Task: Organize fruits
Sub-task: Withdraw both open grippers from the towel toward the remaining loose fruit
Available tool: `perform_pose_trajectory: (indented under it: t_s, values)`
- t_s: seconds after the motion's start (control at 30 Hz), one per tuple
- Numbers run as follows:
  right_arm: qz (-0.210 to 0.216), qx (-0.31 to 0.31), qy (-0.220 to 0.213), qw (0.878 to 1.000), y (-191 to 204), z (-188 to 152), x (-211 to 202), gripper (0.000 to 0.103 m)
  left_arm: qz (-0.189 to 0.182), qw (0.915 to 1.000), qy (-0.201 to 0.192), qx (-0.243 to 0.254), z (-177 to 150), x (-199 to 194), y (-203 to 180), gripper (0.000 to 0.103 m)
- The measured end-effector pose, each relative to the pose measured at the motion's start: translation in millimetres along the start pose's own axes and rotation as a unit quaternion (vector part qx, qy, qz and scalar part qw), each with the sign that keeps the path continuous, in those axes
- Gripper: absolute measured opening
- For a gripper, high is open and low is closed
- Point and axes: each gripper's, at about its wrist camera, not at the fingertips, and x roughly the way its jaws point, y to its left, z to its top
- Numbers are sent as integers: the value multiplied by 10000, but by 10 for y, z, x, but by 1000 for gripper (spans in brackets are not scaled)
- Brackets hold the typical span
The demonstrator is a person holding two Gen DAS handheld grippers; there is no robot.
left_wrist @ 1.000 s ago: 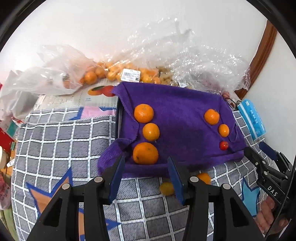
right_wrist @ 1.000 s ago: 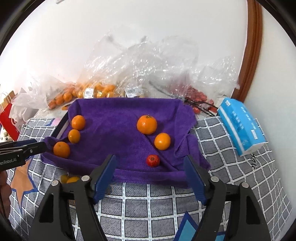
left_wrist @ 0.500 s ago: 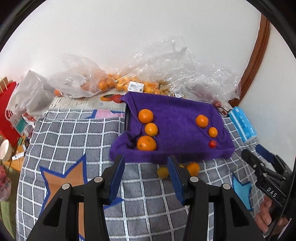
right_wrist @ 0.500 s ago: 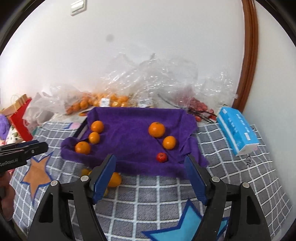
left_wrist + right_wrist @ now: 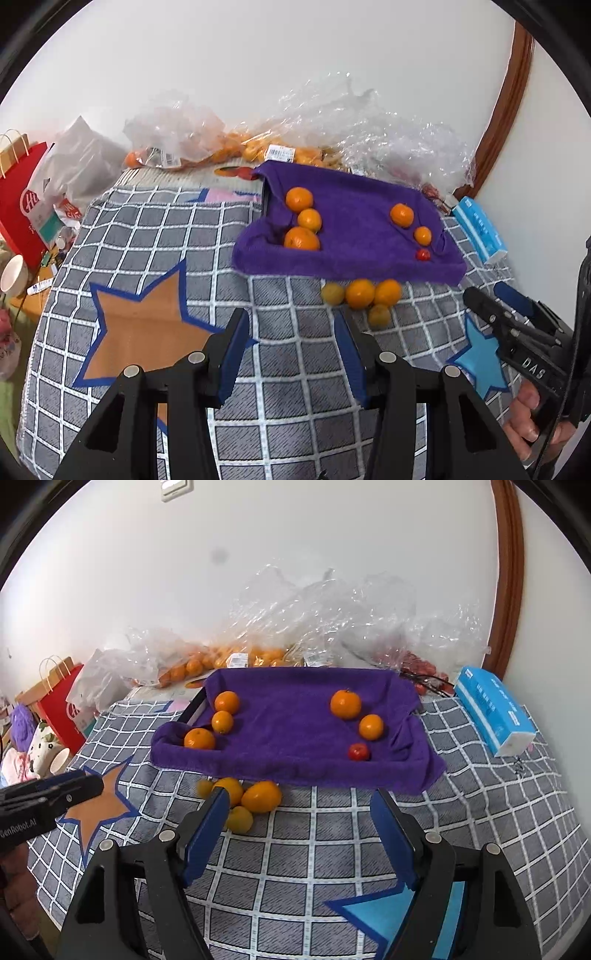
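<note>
A purple terry towel (image 5: 295, 734) is lying draped over a tray near the far edge of a surface that is wearing a grey checked cloth with star patches (image 5: 155, 266). Three orange tangerines (image 5: 221, 722) are sitting in a line along the towel's left edge, touching or nearly touching each other. Two more tangerines (image 5: 345, 703) and a small red tomato (image 5: 358, 752) are running in a row toward the towel's right near corner. Four loose yellow-orange fruits (image 5: 260, 796) are clustering on the checked cloth just beside the towel's near edge, left of its middle.

The left gripper (image 5: 291, 354) is hovering over the checked cloth short of that cluster, its blue-padded jaws standing apart with nothing between them. The right gripper (image 5: 299, 823) is hanging in front of the towel's near edge, jaws spread wide and holding nothing; one of the loose fruits is showing just behind its left finger.

Crinkled clear plastic bags of oranges (image 5: 229, 653) are piling along the far edge against the white wall. A blue tissue pack (image 5: 493, 712) is resting near the right edge.
</note>
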Motion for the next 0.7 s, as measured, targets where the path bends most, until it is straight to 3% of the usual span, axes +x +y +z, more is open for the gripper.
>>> perform_pose_trajectory:
  t_s: [0.17,0.47,0.7]
  values:
    - [27,64,55,10000,8,-89,98,77,16,9999,168,-13,-111,98,75,46]
    - [41,-38,286,9996,139,-162,323,61,64,9994,324,-65,-174,221,303,46]
    - [113,-308,536,9980,359,-227,557,57,53,9989,429,-189,-175,341,480,46]
